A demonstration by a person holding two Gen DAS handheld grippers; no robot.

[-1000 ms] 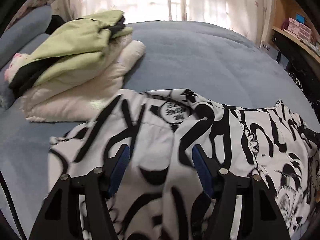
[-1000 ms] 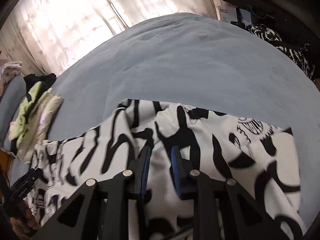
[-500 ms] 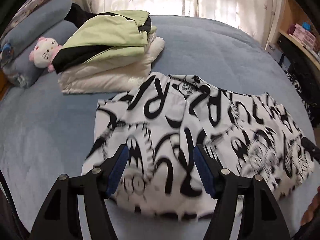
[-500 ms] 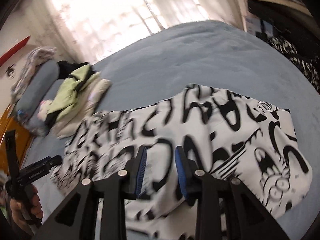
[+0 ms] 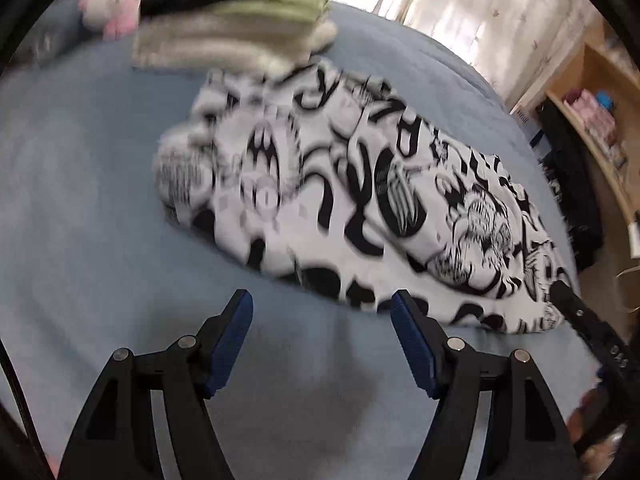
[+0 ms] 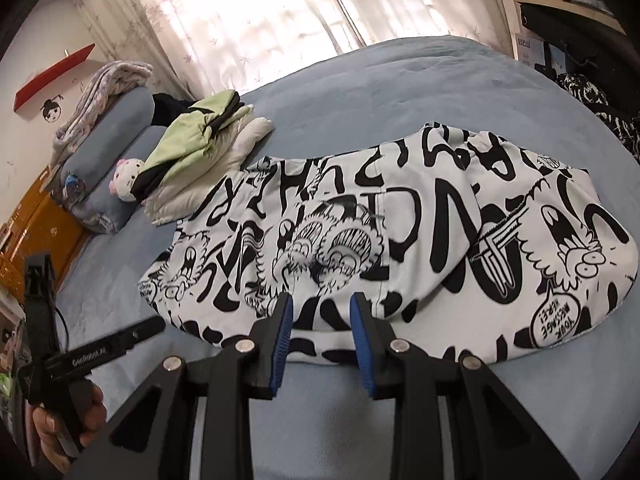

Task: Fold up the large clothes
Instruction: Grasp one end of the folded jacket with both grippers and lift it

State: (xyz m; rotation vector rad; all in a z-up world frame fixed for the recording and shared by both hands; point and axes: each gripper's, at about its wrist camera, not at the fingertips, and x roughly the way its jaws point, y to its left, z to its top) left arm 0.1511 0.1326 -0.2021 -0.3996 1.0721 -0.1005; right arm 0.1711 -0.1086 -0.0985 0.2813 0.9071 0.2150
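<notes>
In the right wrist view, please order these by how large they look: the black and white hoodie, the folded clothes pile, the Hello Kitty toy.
1. black and white hoodie
2. folded clothes pile
3. Hello Kitty toy

The pile and toy lie farther from the camera, so they look smaller than they are.

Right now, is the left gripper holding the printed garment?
No. The left gripper is open over bare blue bedding, short of the black-and-white garment.

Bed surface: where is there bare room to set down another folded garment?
Bare blue bedspread lies beyond the printed hoodie toward the curtains, and along the near edge under the left claw. It is crowded at the pillow end, where the folded stack touches the hoodie beside the plush toy.
</notes>
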